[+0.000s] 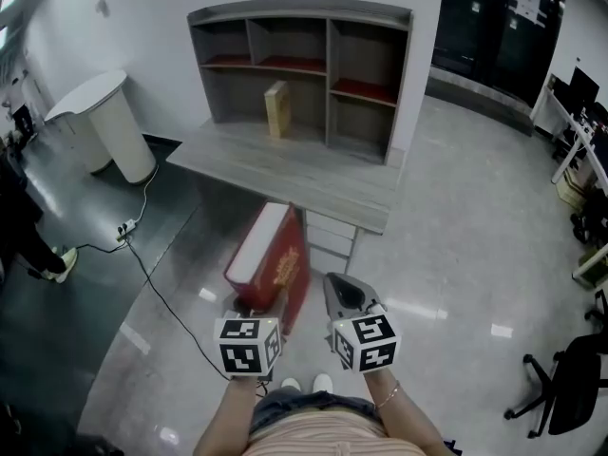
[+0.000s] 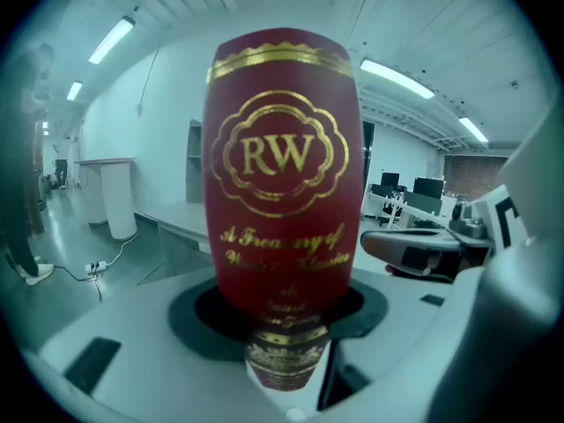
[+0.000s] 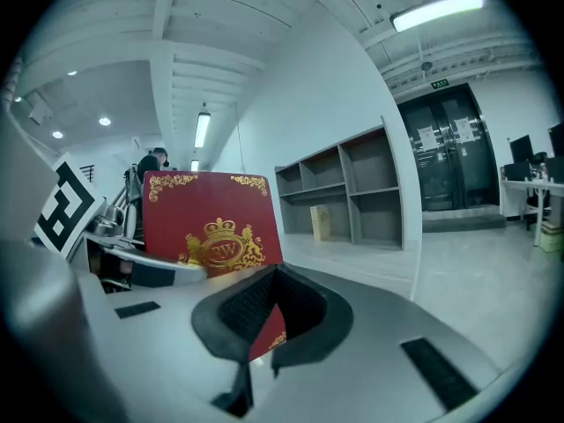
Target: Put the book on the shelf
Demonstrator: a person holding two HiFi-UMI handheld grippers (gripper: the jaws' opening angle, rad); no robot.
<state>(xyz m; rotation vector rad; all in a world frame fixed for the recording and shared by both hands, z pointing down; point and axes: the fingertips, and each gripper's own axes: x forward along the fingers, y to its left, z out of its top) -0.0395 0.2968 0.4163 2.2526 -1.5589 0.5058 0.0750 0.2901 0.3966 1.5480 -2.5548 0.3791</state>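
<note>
Left gripper view: red book (image 2: 284, 174), spine facing the camera, clamped across its thickness by the left gripper (image 2: 282, 329), whose jaws are spread wide on it. Spine is deep red with a gold scalloped medallion lettered "RW", a gold script title and a gilt band at the foot. Head view: the book is held over the floor, short of the desk (image 1: 285, 174) and shelf (image 1: 328, 74). Right gripper (image 1: 344, 294) is just beside the cover, jaws drawn together, empty.

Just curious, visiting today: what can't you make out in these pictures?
- Lower spine lettering on the red book: blurred in the left gripper view.
- Tan book on the shelf: too small to read, head view.
- Person at left: cut off by the head view's edge.
- Part of the desk's frame: hidden behind the red book, head view.
</note>
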